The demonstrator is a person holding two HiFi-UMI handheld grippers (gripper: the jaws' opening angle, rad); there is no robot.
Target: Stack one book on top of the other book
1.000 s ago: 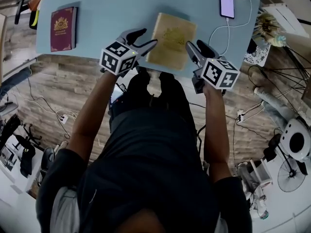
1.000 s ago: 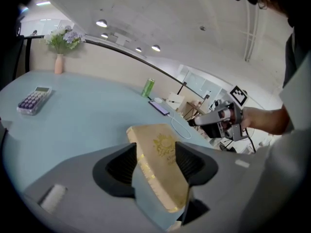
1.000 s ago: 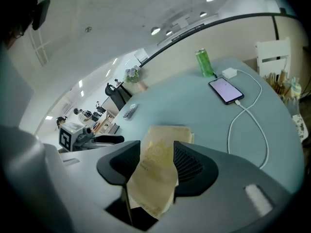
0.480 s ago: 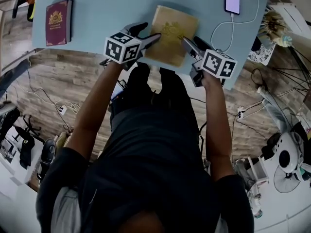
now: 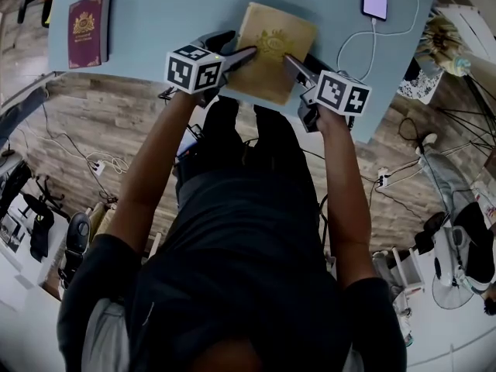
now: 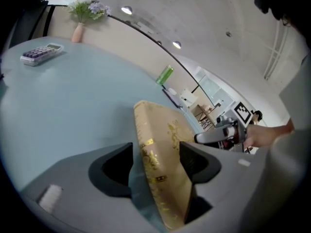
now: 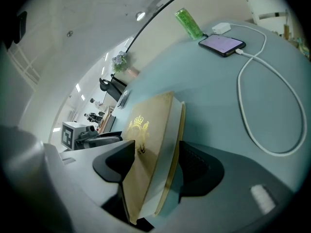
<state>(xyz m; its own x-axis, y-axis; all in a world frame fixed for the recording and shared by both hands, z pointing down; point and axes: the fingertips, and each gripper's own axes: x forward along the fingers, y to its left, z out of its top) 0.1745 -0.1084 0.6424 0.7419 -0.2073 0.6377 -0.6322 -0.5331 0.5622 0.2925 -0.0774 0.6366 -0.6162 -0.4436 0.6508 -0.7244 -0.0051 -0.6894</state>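
Straddling the tan book [image 5: 273,45] at the 6 o'clock edge of the table [image 5: 170,14], your left gripper [image 6: 155,154] and right gripper [image 7: 154,159] both gape, released. Clamp unevenly and it could skew or slip before reaching the red book [image 5: 87,29] at 10 o'clock.

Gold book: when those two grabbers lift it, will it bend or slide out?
The gold book probably stays stiff: it shows a hard cover and a thick page block. Its smooth cover might slip a little. It looks fairly heavy, so the left gripper and right gripper, each open astride a side edge, should keep it level.
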